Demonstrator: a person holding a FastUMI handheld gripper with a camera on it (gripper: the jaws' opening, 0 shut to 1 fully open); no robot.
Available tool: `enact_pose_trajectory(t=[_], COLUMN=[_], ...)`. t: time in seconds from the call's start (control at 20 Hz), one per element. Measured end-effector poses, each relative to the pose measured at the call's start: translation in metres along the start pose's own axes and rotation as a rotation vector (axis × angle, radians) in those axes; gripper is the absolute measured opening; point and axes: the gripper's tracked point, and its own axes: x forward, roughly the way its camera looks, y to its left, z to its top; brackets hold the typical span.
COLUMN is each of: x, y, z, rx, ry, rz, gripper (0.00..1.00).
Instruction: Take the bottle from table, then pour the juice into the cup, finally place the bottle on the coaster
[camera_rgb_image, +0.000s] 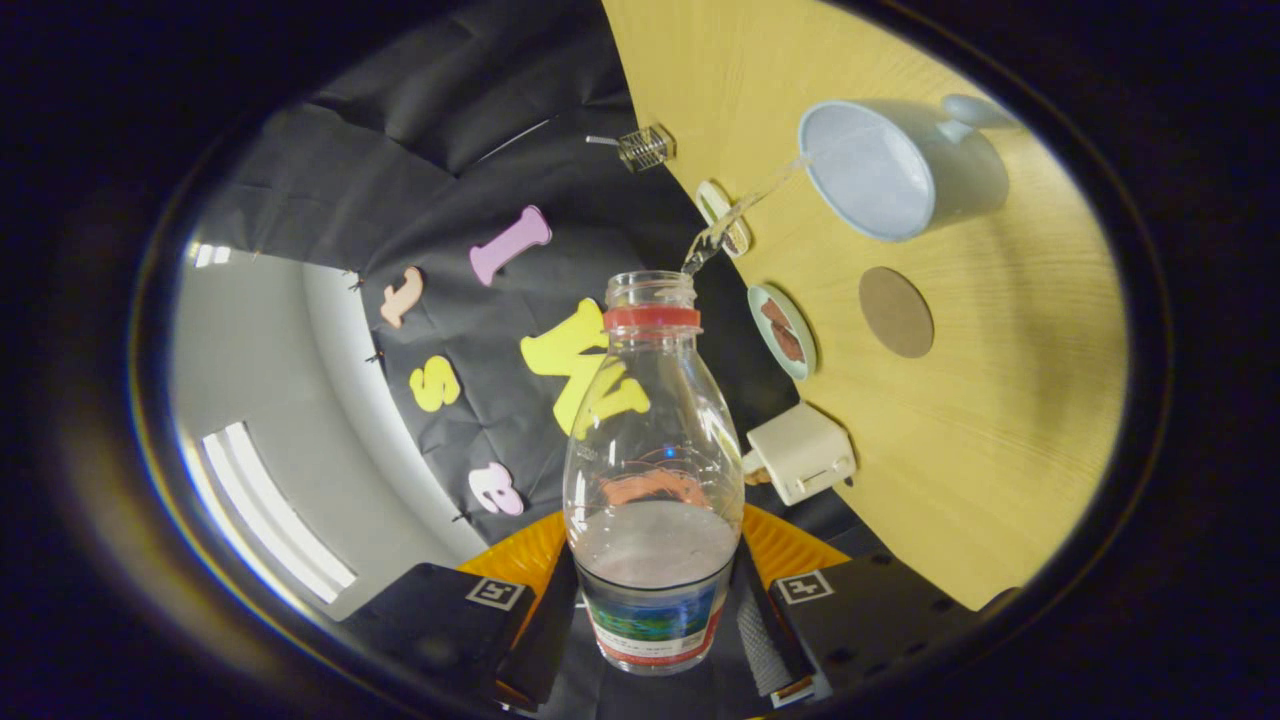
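The tool (655, 610) is pinching the clear plastic bottle with the red neck ring (652, 470) low on its body, one finger pressed to each side at the label. The bottle is tipped over, open mouth aimed toward the light wooden tabletop (980, 440), and some pale juice is pooled inside near the label end. From the mouth a thin clear stream (740, 215) arcs across to the pale blue mug with a handle (885, 170) and meets it right at the near rim — so pouring is the step in hand. Between bottle and mug lie a small round dish holding something brown (783, 330) and a small white box (800, 452). Beyond the dish sits the round brown coaster (896, 312), bare, just beside the mug. To pour well, I would hold the tilt steady and bring the mouth a little further over the mug's opening, since a stream landing on the rim could spill onto the tabletop.
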Motion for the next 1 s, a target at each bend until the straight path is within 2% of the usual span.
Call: enact_pose_trajectory(t=[0.6, 1.0], x=[0.003, 0.015], y=[0.018, 0.04], z=[0.0, -0.004], rx=[0.148, 0.191], ry=[-0.003, 0.011], rz=[0.03, 0.038], gripper=[0.76, 0.76])
